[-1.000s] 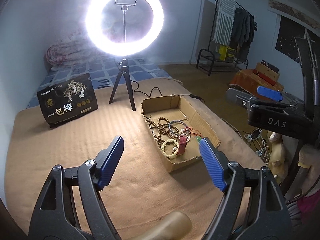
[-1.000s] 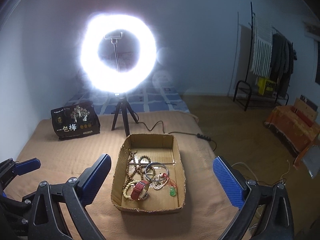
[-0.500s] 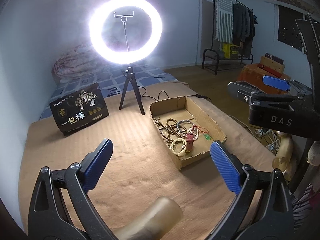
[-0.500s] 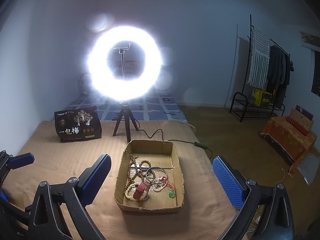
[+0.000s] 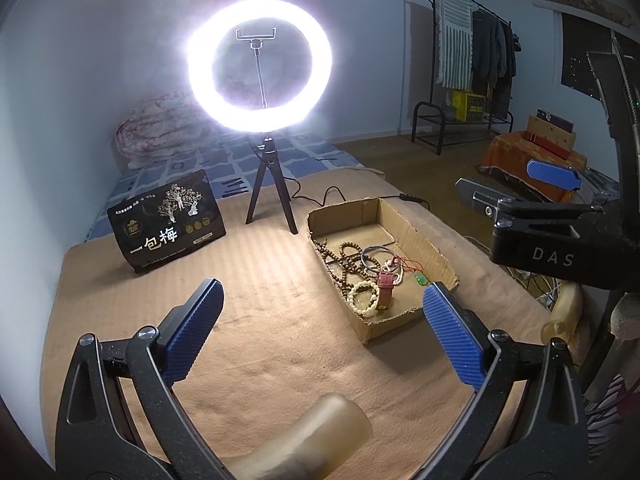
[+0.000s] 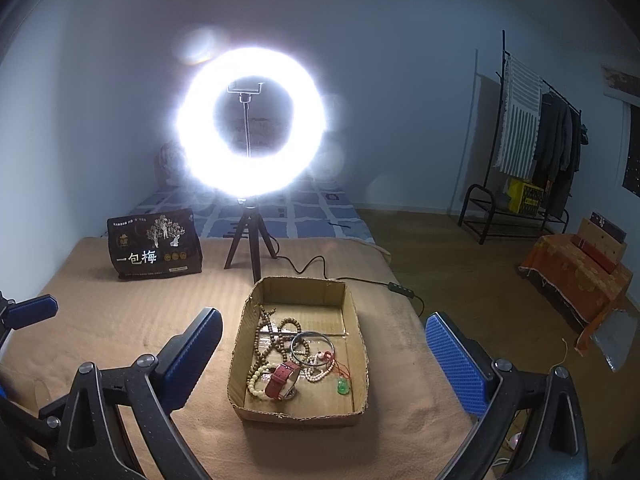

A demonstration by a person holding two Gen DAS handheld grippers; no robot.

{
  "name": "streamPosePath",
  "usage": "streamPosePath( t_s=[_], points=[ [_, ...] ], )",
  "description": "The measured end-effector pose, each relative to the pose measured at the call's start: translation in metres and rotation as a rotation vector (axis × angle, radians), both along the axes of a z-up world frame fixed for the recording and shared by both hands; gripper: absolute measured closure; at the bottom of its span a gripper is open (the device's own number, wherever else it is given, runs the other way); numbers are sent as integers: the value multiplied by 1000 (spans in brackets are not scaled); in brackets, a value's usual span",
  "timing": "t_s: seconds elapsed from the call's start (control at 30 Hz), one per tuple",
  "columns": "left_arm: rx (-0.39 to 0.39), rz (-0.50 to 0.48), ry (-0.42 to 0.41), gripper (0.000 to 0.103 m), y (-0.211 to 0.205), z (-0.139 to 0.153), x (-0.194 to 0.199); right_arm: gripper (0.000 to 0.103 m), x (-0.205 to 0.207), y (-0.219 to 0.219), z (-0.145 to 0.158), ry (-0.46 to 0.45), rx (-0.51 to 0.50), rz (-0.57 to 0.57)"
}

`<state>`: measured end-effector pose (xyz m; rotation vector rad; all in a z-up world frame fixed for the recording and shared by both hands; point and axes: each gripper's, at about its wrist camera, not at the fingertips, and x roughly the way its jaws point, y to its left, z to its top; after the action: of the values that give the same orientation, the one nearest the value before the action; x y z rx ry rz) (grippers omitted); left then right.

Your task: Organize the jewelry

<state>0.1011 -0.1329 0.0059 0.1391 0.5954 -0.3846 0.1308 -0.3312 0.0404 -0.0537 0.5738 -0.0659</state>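
A shallow cardboard tray (image 6: 360, 364) (image 5: 428, 244) lies on the tan blanket and holds the jewelry: a brown bead necklace (image 6: 264, 332), a metal bangle (image 6: 312, 346), a red-strapped watch (image 6: 282, 378) (image 5: 386, 288), cream bead bracelets (image 6: 256, 386) and a green pendant (image 6: 342, 387) (image 5: 420, 279). My left gripper (image 5: 320, 320) is open and empty, above the blanket to the tray's left. My right gripper (image 6: 320, 350) is open and empty, held above the tray; it also shows at the right of the left wrist view (image 5: 516, 192).
A bright ring light on a small tripod (image 6: 250, 248) stands behind the tray, its cable (image 6: 360, 278) trailing right. A black snack bag (image 6: 154, 246) stands at the back left. The blanket's right edge drops to the floor; a clothes rack (image 6: 532, 168) is far right.
Both grippers have pulled back and up from the tray, staying open. The tray and jewelry have not moved.
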Motion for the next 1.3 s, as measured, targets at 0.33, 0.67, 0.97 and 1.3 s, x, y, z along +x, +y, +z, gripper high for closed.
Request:
streamPosePath(
  t_s=[0.33, 0.67, 0.97, 1.3],
  points=[
    [-2, 3, -5, 1, -1, 3, -2, 0, 1, 0, -1, 4, 2, 3],
    [-2, 4, -4, 1, -2, 3, -3, 0, 2, 0, -2, 5, 1, 2],
    [-6, 0, -2, 1, -2, 3, -2, 0, 1, -3, -1, 6, 7, -8],
    [-7, 5, -2, 1, -8, 5, -8, 0, 1, -1, -3, 13, 0, -2]
  ],
)
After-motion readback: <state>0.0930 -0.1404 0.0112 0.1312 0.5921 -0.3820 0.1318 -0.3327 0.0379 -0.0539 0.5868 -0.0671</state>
